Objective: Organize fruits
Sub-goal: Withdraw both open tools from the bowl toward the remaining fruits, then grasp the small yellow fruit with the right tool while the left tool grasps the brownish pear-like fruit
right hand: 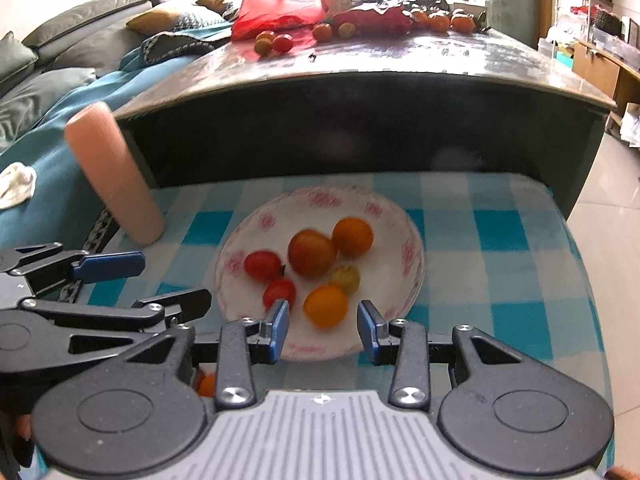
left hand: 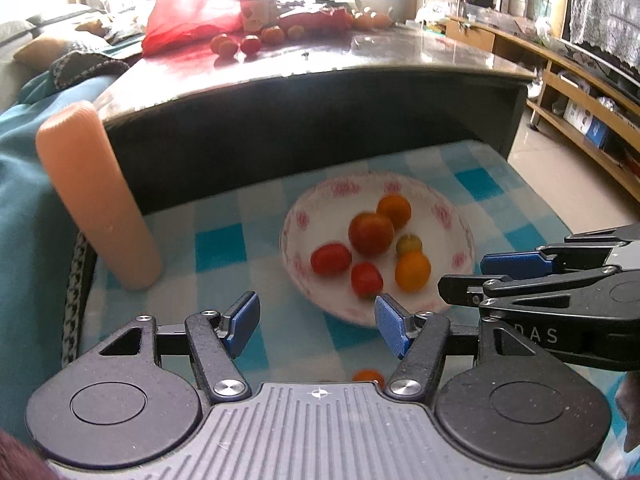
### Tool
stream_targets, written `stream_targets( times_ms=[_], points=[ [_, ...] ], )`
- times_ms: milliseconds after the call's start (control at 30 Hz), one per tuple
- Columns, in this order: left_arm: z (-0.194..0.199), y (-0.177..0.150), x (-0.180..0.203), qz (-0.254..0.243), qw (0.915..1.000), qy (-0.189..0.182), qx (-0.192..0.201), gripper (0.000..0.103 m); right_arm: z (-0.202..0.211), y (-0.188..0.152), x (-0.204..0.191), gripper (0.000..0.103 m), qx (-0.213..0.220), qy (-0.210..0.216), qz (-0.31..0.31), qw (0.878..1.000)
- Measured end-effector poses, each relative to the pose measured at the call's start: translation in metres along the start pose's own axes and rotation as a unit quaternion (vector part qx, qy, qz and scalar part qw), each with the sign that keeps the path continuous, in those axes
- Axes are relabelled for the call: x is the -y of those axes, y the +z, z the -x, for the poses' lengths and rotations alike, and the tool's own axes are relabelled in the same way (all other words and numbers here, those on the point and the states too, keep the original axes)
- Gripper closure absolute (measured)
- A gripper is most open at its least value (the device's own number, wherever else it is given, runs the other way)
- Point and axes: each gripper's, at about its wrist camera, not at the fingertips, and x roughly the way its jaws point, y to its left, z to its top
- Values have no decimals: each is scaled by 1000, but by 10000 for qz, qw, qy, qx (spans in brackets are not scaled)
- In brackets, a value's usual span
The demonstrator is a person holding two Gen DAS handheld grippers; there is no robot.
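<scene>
**Both grippers empty above the bowl**

Over the checked cloth, the bowl holds six small fruits. Both claws are released and hold nothing: the right gripper hangs at the near rim with an orange fruit between its spread fingers, the left gripper just beside it. More fruit lies on the dark table behind, and one stray fruit peeks out below the left gripper. A fresh pick looks next, likely the stray, needing a low, centred, gentle close.

Six little round fruits, red, orange and one yellowish, sit loose in a white pink-patterned ceramic bowl.
</scene>
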Motion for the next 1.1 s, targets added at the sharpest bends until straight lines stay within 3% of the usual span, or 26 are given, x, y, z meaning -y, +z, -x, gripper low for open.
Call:
stream_targets(
  times_ms=[367,700,1100],
  points=[
    [18,-38,3,-110,9993,65,-353,39,7,-41,-20,51,-420,131,72,9990],
    [25,-63,-5,-214,9981,-7,-575,35,10,-70,-37,51,-688,305,245,9969],
    [21,-79,-14,-289,9962,-84,-823,32,-3,-81,-49,51,-1005,611,691,9907]
  ],
)
